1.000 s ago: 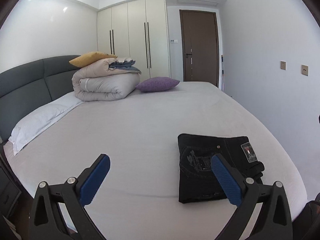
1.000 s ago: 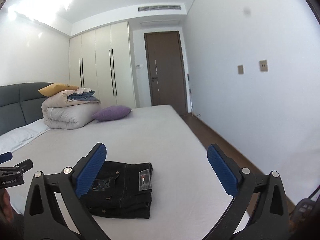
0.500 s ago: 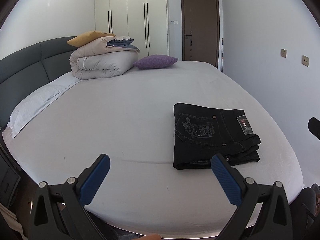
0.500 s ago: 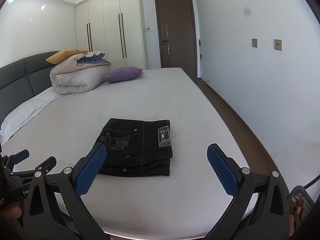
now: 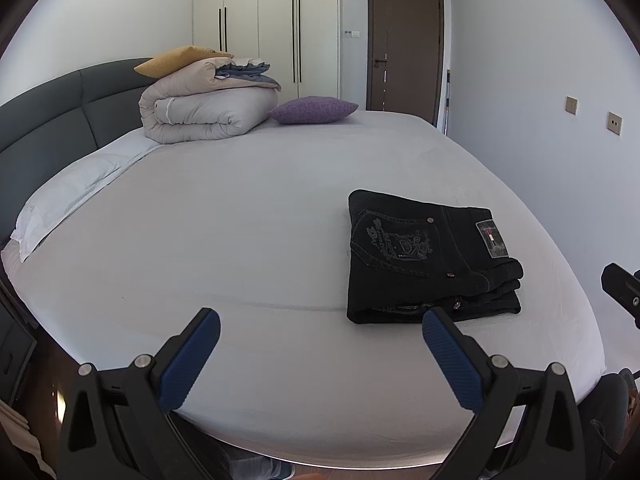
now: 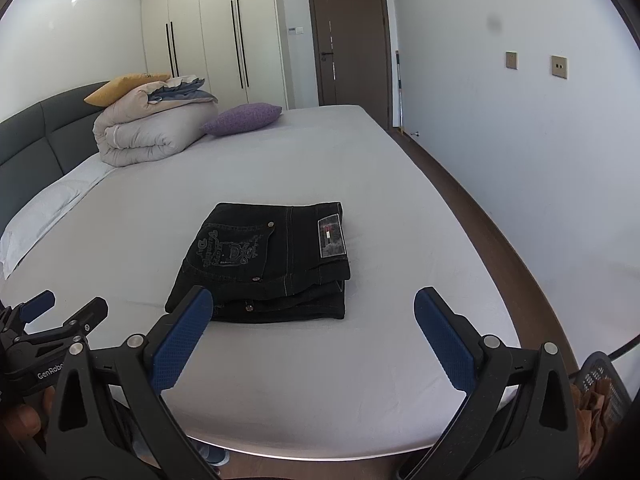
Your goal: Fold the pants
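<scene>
Black jeans lie folded into a compact stack on the white bed, near its foot, back pocket and patch label facing up. My left gripper hangs open over the bed's near edge, left of the jeans, with nothing between its blue pads. My right gripper is open too, held back from the jeans, which show between its fingers. The left gripper also shows at the left edge of the right wrist view, and a black part of the right gripper shows at the right edge of the left wrist view.
A rolled duvet with a yellow pillow on top, a purple cushion and a white pillow lie at the head end by the grey headboard. Wardrobes and a brown door stand behind. A strip of wooden floor runs along the right wall.
Both grippers have pulled back and risen from the bed; the jeans now sit farther from the fingers and lie still. Both stay open.
</scene>
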